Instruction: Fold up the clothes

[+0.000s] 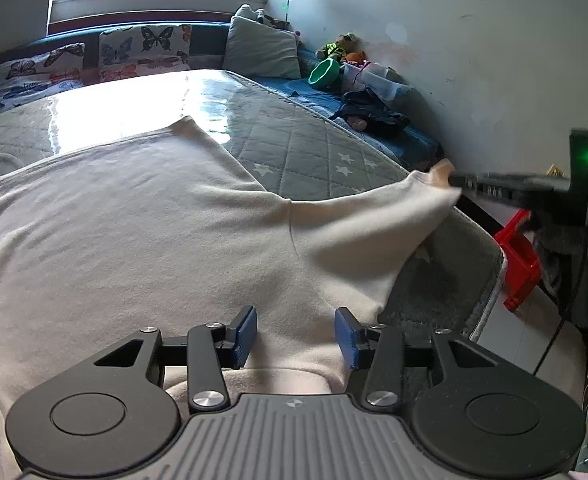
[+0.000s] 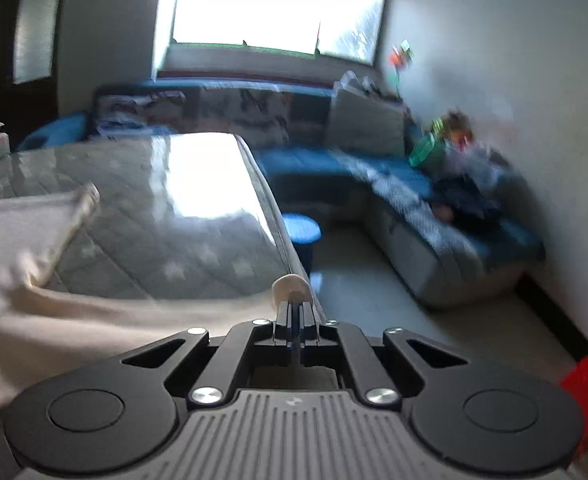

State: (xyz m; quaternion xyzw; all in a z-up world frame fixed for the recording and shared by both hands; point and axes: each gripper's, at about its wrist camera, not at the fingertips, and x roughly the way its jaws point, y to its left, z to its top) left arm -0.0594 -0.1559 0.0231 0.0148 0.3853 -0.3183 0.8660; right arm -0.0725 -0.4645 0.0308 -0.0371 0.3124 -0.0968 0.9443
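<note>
Blue-padded fingers (image 1: 246,334) of the left gripper (image 1: 296,334) sit nearest the lens, spread wide with nothing between them, hovering just above the cream shirt (image 1: 134,232). Cloth runs under and ahead of both fingers, with the shirt's near edge bunched up just behind them, close to the gripper body.

The shirt lies mostly flat on the quilted, star-patterned counter (image 1: 306,152), its body spread ahead and to the left of the left gripper. Ahead and to the right, the sleeve (image 1: 374,220) is lifted off the surface and drawn taut toward the right gripper (image 1: 460,188), which has the cuff pinched. In the right wrist view, that gripper's fingers (image 2: 284,320) are pressed together, and a small tab of cream fabric pokes up just beyond their tips; the rest of the shirt trails off to their left. That view is smeared, so fine detail of the grasp is hard to read.

As for progress, folding looks barely begun: the garment appears laid out and smoothed, but no fold shows on the body. The raised sleeve suggests the first fold is in hand, probably carrying it inward over the chest. Left to do, by my reading: this sleeve, the far side, then the lengthwise folds.
</note>
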